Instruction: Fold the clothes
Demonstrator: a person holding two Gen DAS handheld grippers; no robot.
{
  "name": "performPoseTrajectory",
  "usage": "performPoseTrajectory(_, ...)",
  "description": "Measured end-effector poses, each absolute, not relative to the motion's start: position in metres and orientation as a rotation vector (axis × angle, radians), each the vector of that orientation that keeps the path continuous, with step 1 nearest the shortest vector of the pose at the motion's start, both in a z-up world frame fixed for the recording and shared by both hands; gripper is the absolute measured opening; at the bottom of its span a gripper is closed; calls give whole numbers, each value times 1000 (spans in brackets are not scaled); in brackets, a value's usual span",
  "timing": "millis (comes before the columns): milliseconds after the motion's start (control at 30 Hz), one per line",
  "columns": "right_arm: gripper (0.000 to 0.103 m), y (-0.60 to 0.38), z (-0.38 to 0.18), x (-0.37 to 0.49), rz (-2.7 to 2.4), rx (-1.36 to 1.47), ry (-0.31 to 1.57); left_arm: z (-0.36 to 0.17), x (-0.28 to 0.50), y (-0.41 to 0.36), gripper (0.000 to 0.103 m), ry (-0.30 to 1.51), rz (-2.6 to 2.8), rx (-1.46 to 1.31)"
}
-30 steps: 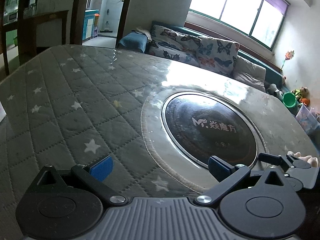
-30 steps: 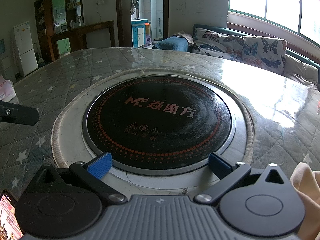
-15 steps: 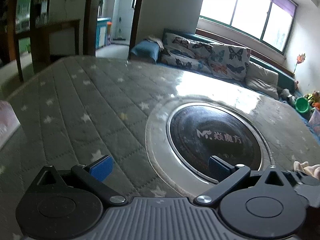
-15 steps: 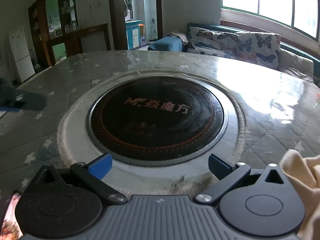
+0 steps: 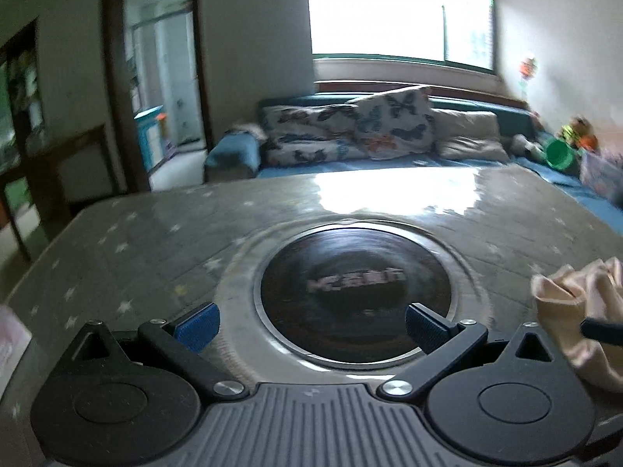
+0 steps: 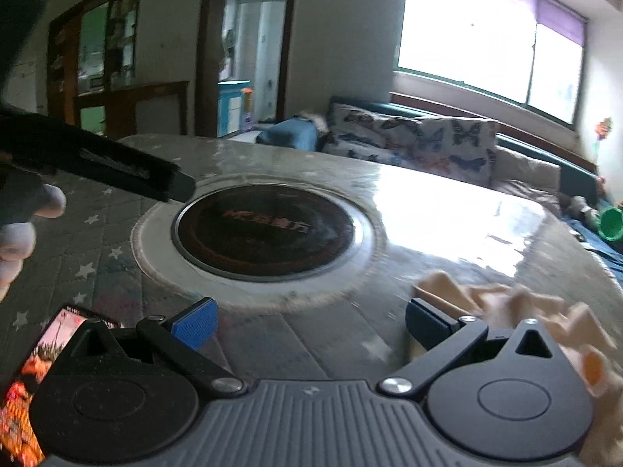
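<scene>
A crumpled peach garment (image 6: 518, 307) lies on the quilted grey table (image 6: 447, 233) at the near right, just beyond my right gripper's right finger. My right gripper (image 6: 311, 321) is open with nothing between its blue pads. The same garment (image 5: 584, 311) shows at the right edge of the left wrist view, with a dark finger of the other gripper across it. My left gripper (image 5: 311, 323) is open and empty, held above the near rim of the round black cooktop (image 5: 354, 295). The left gripper's body (image 6: 97, 159) crosses the left side of the right wrist view, with a person's fingers (image 6: 23, 229) below it.
The cooktop (image 6: 264, 229) is set into the middle of the table. A phone with a lit screen (image 6: 39, 366) lies at the near left. A sofa with butterfly cushions (image 5: 350, 132) stands beyond the far edge. Something pale (image 5: 11, 342) sits at the left table edge.
Both views have swung and blurred: the left gripper turned right until the cooktop sits ahead of it, the right gripper rose and pulled back toward the garment. Both stay open.
</scene>
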State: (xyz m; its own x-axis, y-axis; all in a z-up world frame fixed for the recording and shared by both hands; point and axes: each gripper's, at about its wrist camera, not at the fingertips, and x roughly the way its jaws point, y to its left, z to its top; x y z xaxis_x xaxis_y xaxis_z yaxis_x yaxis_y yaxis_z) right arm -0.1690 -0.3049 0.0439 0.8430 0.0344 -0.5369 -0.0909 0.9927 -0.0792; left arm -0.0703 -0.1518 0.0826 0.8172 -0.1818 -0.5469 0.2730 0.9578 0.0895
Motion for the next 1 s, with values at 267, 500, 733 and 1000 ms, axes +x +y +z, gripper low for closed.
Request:
performPoseTrajectory(267, 103, -328, 53, -211, -47, -89, 521, 77, -80, -197, 103, 558, -322, 222)
performPoseTrajectory(500, 103, -341, 45, -221, -113, -55, 543, 68, -80, -224, 103, 581, -377, 237)
performPoseTrajectory(733, 103, -352, 40, -229, -165, -32, 541, 58, -79, -236, 103, 616, -411, 244)
performPoseTrajectory(1000, 103, -358, 38, -240, -216, -53, 537, 48, -87, -249, 103, 675, -416, 265)
